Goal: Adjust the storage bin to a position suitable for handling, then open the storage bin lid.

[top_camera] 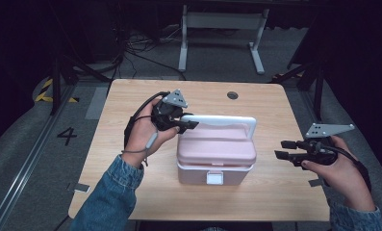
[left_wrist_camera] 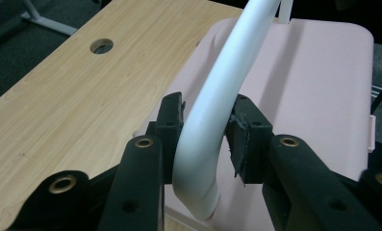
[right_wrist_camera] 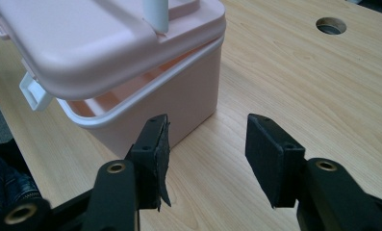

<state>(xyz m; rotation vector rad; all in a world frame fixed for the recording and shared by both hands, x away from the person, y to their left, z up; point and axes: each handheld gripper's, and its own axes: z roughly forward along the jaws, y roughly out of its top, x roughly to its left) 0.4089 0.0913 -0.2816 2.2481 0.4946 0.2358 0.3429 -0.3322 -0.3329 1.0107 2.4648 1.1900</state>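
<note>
From above, you have one pink lidded storage box [top_camera: 216, 156] sitting near the middle of the wooden worktop [top_camera: 131, 168], slightly toward the near edge, with its white front latch [top_camera: 214, 178] facing you. Your left tool [top_camera: 188, 124] reaches in from the left and pinches the left end of the single white carry handle [top_camera: 227, 120], which stands upright over the lid [top_camera: 216, 144]. Your right tool [top_camera: 284, 149] hangs to the right of the box, well apart from it and carrying nothing, probably kept ready to steady the base. There is one round cable hole [top_camera: 232, 95] at the far side of the worktop.

In the left gripper view, your left tool [left_wrist_camera: 205, 130] has its two jaws closed narrow around the curved corner of the handle [left_wrist_camera: 212, 115], both pads pressing the white tube. Gripping at the bend likely gives you leverage to tip the lid [left_wrist_camera: 304, 91] up.

In the right gripper view, your right tool [right_wrist_camera: 207, 154] stands with its two jaws wide apart and only bare worktop [right_wrist_camera: 294, 82] between them. Just beyond it, the lid [right_wrist_camera: 82, 43] is tilted up off the box body [right_wrist_camera: 179, 101], leaving a gap along the white rim [right_wrist_camera: 145, 96]. One latch tab [right_wrist_camera: 34, 94] hangs loose at the lid's edge, so the box looks unlatched and partly opened.
</note>
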